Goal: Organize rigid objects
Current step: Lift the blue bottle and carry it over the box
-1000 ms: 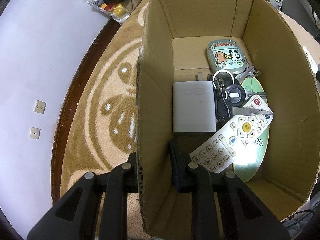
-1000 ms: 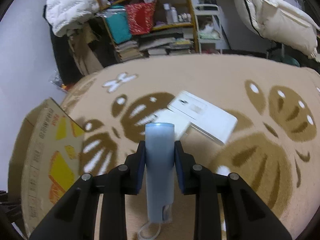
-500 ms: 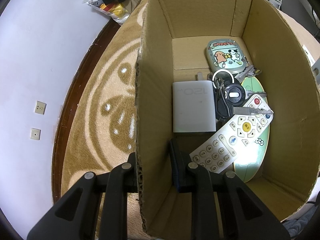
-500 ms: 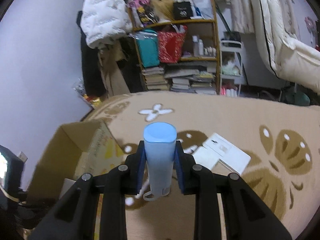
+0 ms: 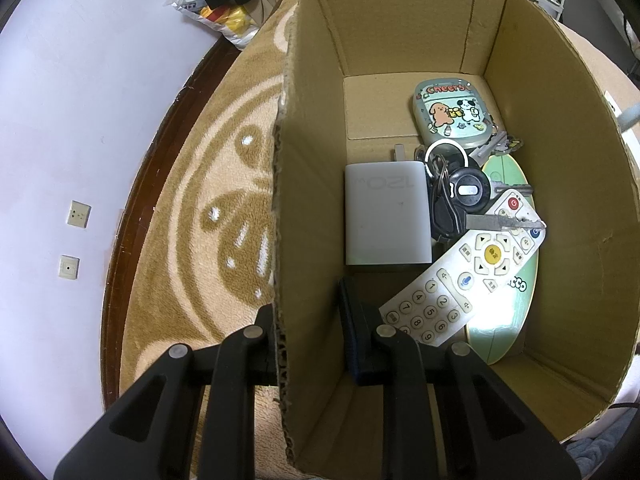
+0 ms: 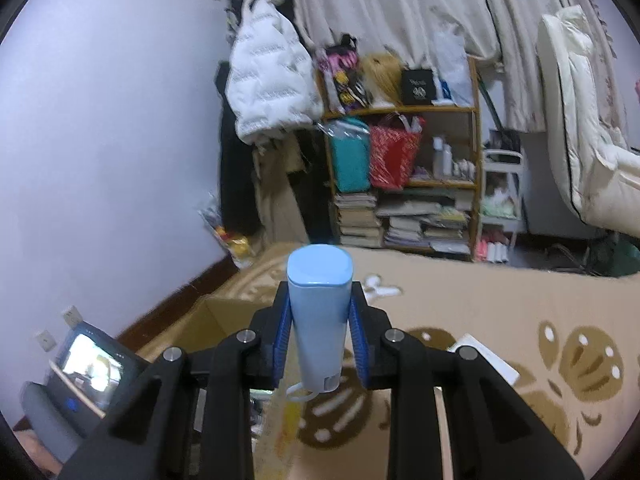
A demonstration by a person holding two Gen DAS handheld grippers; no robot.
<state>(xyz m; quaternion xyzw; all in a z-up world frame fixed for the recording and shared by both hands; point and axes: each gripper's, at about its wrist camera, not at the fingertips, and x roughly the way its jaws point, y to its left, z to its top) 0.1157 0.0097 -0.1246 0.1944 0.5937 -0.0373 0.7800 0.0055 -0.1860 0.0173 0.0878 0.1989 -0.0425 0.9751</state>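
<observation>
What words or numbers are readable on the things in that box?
"Cheers" on the cartoon dog case.
"120", seen upside down, on the white charger.
Digits 1 to 9 on the remote; its other button marks are too small.
The green oval card shows letters ending "CO".

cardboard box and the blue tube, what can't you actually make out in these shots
- Left wrist view: the pale green oval board is largely hidden under the white remote control, so its print is unreadable.
- Left wrist view: the left gripper straddles the brown cardboard box wall; whether it pinches it is unclear.
- Right wrist view: the light blue plastic tube in the right gripper shows no readable label; its lower end is cut off.
</observation>
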